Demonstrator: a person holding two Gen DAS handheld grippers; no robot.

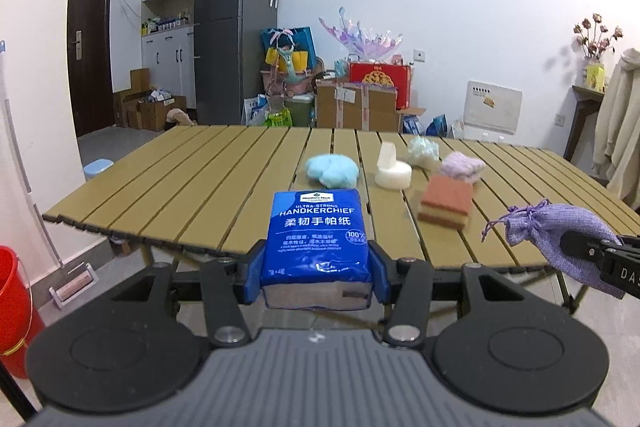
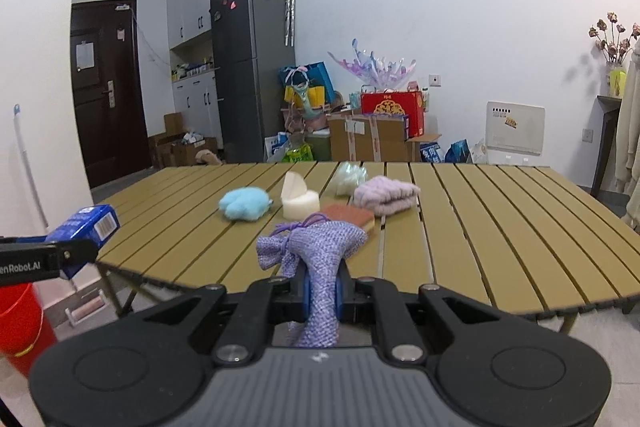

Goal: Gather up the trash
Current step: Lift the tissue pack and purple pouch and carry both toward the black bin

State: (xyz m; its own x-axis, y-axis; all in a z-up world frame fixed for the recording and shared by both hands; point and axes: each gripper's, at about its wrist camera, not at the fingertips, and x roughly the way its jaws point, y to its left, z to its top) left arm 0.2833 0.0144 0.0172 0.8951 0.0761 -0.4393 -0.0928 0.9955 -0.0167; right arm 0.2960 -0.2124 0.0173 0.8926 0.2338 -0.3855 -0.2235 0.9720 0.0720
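My left gripper (image 1: pixel 318 267) is shut on a blue handkerchief tissue pack (image 1: pixel 318 235), held in the air before the slatted table (image 1: pixel 180 187). My right gripper (image 2: pixel 322 293) is shut on a purple drawstring pouch (image 2: pixel 320 255), also off the table's near edge. The pouch (image 1: pixel 560 231) shows at the right of the left wrist view, and the tissue pack (image 2: pixel 86 227) at the left of the right wrist view. On the table lie a light blue fluffy piece (image 1: pixel 332 169), a white foam piece (image 1: pixel 394 173), a crumpled pale wad (image 1: pixel 422 151), a lilac cloth (image 1: pixel 462 167) and an orange sponge (image 1: pixel 446 203).
A red bucket (image 1: pixel 16 307) stands on the floor at the left, below the table's corner (image 2: pixel 20 323). A lint roller (image 1: pixel 74 285) lies beside it by the wall. Boxes, bags and a grey fridge (image 1: pixel 236 27) stand behind the table. A coat hangs at the right (image 1: pixel 620 127).
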